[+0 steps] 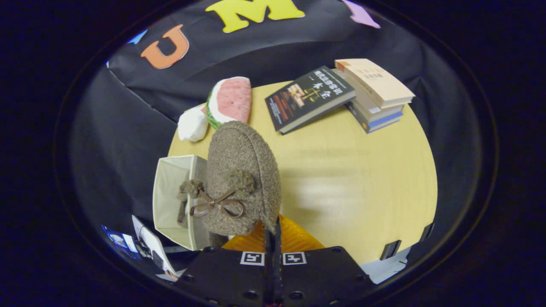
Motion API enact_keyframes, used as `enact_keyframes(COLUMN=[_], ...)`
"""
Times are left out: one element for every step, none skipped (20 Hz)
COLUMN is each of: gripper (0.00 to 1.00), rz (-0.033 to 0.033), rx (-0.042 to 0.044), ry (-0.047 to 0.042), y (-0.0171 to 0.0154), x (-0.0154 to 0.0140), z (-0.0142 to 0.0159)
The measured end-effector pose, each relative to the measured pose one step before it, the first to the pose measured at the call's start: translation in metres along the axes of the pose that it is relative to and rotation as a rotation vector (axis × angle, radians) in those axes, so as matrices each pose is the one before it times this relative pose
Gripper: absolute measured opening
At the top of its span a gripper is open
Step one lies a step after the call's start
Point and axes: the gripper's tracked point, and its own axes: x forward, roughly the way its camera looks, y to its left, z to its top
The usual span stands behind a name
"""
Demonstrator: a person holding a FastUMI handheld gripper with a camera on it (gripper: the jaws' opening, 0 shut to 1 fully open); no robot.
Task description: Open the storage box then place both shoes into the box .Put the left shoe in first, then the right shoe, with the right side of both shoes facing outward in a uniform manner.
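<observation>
**Shoe in grasp, box open, loading underway**

My claw [273,232] is clenched on the fuzzy brown bow-tied slipper [241,179], fingers nearly together on its edge. Slipper hangs beside/over the open cream fabric storage box [170,200], w/ an orange ribbed surface [294,238] underneath. Can't tell whether box holds a shoe yet. Beyond: plush watermelon slice [230,100], stacked books [371,94].

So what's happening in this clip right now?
A hand-held gripper, its fingers shut on the edge of a fuzzy brown shoe with a bow, holds the shoe up beside an open white storage box at the table's corner. A watermelon plush and stacked books lie beyond.
</observation>
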Motion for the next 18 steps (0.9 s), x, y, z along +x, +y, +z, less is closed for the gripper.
enact_keyframes(gripper=[0.01,0.01,0.01,0.01,0.01,0.01,0.01,0.01,0.01,0.01,0.01,0.01,0.01,0.01,0.01,0.01,0.01,0.01], rz=[0.01710,0.01883,0.01676,0.01046,0.00602,0.00229,-0.00456,-0.00867,-0.01623,-0.02627,-0.02652,-0.02709,-0.03091,-0.03019,-0.02753,-0.03363,-0.04121,-0.03066], rx=[-0.00586,-0.00634,-0.00842,-0.00465,-0.00313,-0.00198,-0.00002,-0.00094,0.00331,0.00934,0.00813,0.00555,0.00210,-0.00196,-0.00352,-0.00160,0.00300,0.00513], ry=[0.00145,0.00480,0.00705,0.00834,0.00988,0.01114,0.01201,0.00891,0.00539,0.01052,0.01414,0.01230,0.01301,0.01061,0.01084,0.01452,0.01438,0.00687], y=[0.02298,0.02231,0.02205,0.01974,0.01973,0.01730,0.01530,0.01273,0.00977,0.00649,0.00646,0.00407,0.00210,0.00046,0.00079,-0.00154,-0.00374,-0.00112], x=[0.00140,0.00167,0.00434,0.00484,0.00704,0.00830,0.01069,0.01087,0.01306,0.01200,0.01258,0.01039,0.01047,0.00821,0.00785,0.00734,0.00648,0.00518], z=[0.00334,0.00183,0.00124,0.00050,-0.00114,-0.00171,-0.00265,-0.00257,-0.00219,-0.00457,-0.00322,-0.00396,-0.00453,-0.00575,-0.00736,-0.00712,-0.00583,-0.00376])
